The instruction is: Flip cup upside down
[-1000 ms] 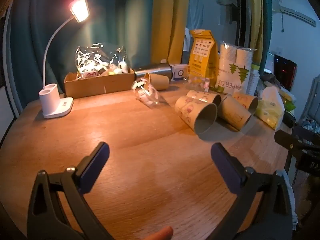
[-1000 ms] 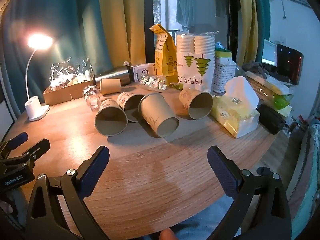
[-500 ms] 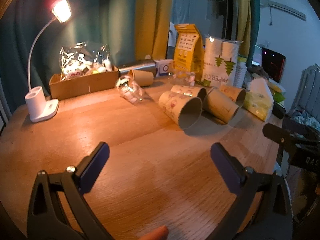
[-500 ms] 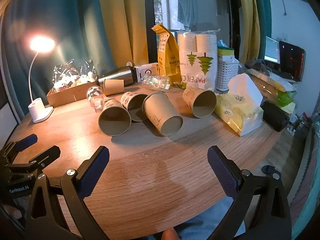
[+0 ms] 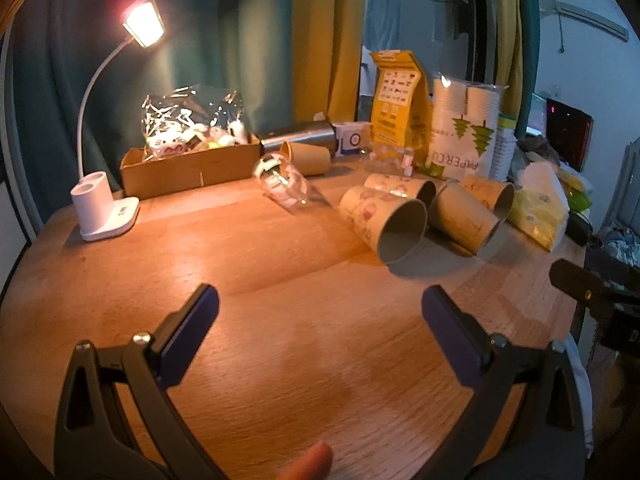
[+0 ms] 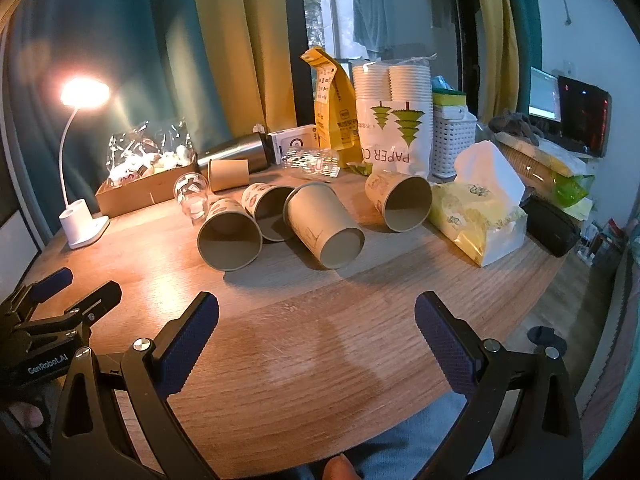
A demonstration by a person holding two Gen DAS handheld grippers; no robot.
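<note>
Several paper cups lie on their sides on the round wooden table (image 6: 304,344). In the right wrist view the nearest patterned cup (image 6: 229,240) lies left, a plain cup (image 6: 325,226) in the middle, another patterned cup (image 6: 399,201) to the right. In the left wrist view the nearest patterned cup (image 5: 384,220) lies ahead to the right. My left gripper (image 5: 320,304) is open and empty above bare wood. My right gripper (image 6: 316,312) is open and empty, short of the cups. The left gripper also shows in the right wrist view (image 6: 68,292).
A lit desk lamp (image 5: 105,204) stands at the left. A cardboard box (image 5: 188,164), a clear glass (image 5: 282,182), a steel flask (image 6: 234,154), a yellow bag (image 6: 332,112), a pack of paper cups (image 6: 394,120) and a tissue pack (image 6: 478,216) crowd the back and right.
Both grippers stay open. The left wrist view swung left and back again, now closer to the cups. The right gripper moved a little closer to the cups.
</note>
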